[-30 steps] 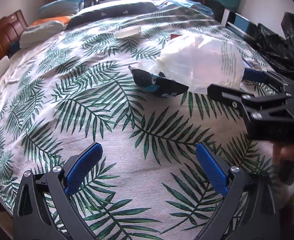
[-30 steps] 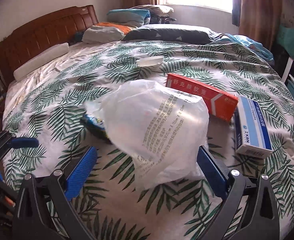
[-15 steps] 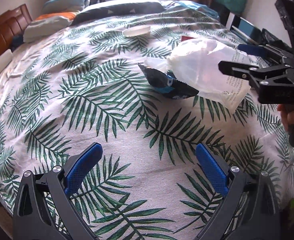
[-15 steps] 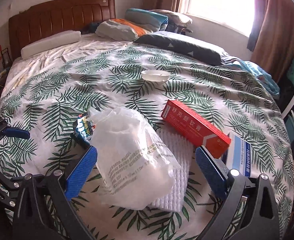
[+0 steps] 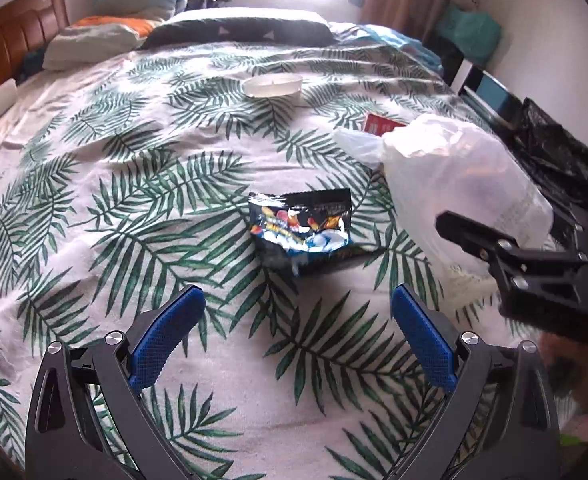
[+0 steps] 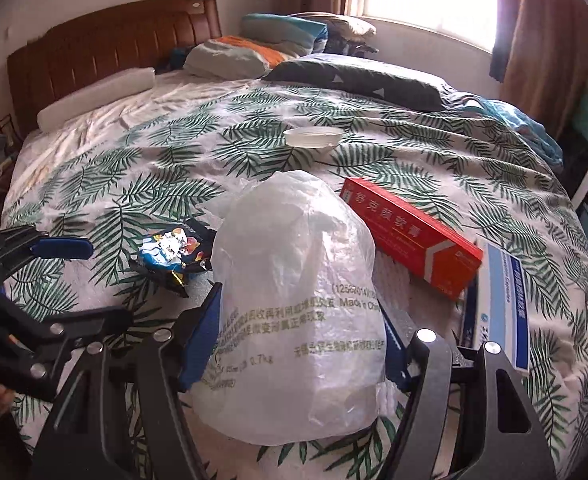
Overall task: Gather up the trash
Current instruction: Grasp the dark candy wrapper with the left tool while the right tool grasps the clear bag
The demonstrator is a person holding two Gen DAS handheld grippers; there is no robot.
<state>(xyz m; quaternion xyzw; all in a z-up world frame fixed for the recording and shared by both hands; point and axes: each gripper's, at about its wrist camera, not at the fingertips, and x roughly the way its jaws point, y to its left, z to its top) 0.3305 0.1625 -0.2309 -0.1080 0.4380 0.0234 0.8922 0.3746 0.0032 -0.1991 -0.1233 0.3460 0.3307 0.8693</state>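
A crumpled clear plastic bag [image 6: 298, 280] stands on the leaf-print bed, and my right gripper [image 6: 298, 320] has it between its blue pads, jaws closing and pressing on both sides. In the left wrist view the same bag [image 5: 454, 184] sits at the right with one finger [image 5: 474, 236] of that gripper in front of it. A dark snack wrapper [image 5: 306, 232] lies flat just ahead of my left gripper [image 5: 296, 300], which is open with nothing between its fingers. From the right wrist the wrapper [image 6: 170, 252] lies left of the bag, near the left gripper [image 6: 106, 282].
A red carton [image 6: 410, 232] and a blue-and-white box [image 6: 502, 308] lie right of the bag, on a white textured pad [image 6: 394, 280]. A white shallow dish [image 5: 272, 85] sits farther up the bed. Pillows and a wooden headboard [image 6: 106, 52] are behind. A black bag [image 5: 550, 152] hangs off the right edge.
The right gripper's jaws have drawn in from wide apart onto the plastic bag. The left gripper has shifted so the snack wrapper now lies centred ahead of it.
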